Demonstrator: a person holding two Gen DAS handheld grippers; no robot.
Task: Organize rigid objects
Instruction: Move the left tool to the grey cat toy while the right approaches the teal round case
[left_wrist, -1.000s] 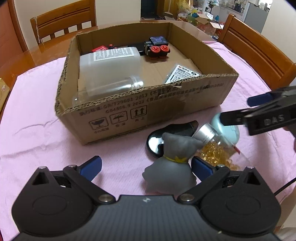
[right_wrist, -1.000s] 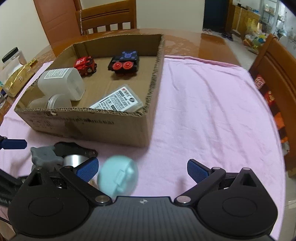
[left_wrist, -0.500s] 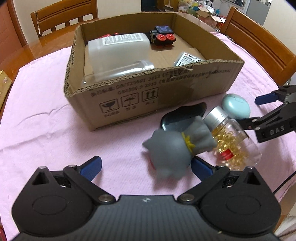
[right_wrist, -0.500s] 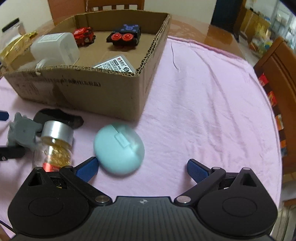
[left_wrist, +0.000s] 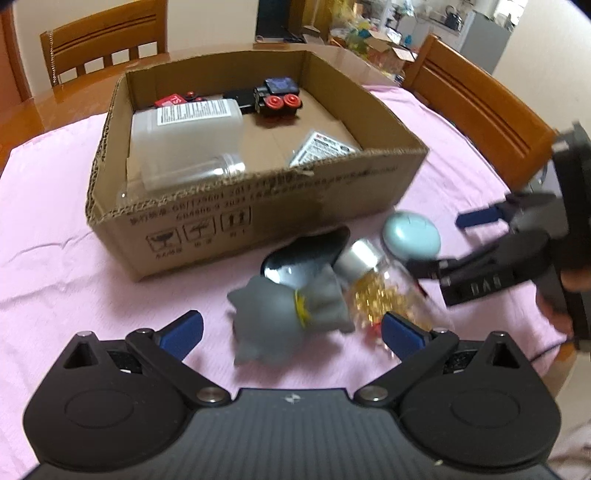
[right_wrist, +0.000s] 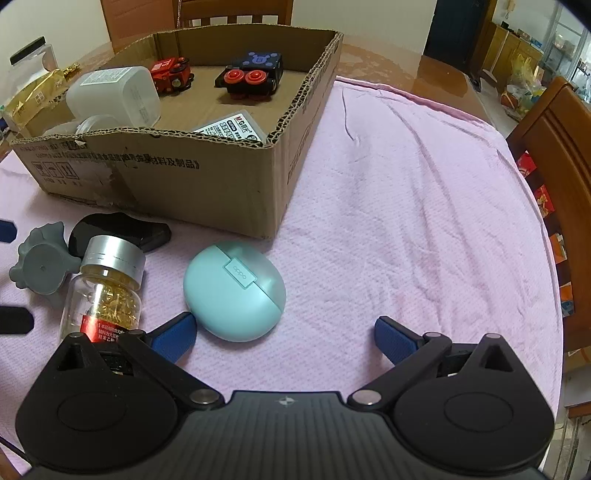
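Note:
An open cardboard box (left_wrist: 258, 218) (right_wrist: 207, 177) stands on the pink cloth. It holds a white container (left_wrist: 184, 133), a black toy with red wheels (right_wrist: 249, 77), a red toy (right_wrist: 170, 74) and a flat white pack (right_wrist: 231, 127). In front of it lie a grey soft toy (left_wrist: 284, 321) (right_wrist: 42, 264) on its side, a bottle of yellow capsules (left_wrist: 373, 291) (right_wrist: 105, 291), a black glossy object (left_wrist: 303, 254) (right_wrist: 118, 234) and a teal earbud case (left_wrist: 410, 236) (right_wrist: 234, 291). My left gripper (left_wrist: 291, 332) is open around the grey toy. My right gripper (right_wrist: 284, 338) (left_wrist: 448, 240) is open, with the case just ahead of its left finger.
Wooden chairs (left_wrist: 480, 107) (right_wrist: 554, 155) stand around the table. A gold packet (right_wrist: 33, 96) and a jar lie at the far left beyond the box. The pink cloth (right_wrist: 406, 206) spreads to the right of the box. A hand (left_wrist: 554, 314) holds the right gripper.
The grey toy has tipped from upright onto its side. The teal case now lies still on the cloth, and the right gripper has drawn back from it. Both views have pulled back.

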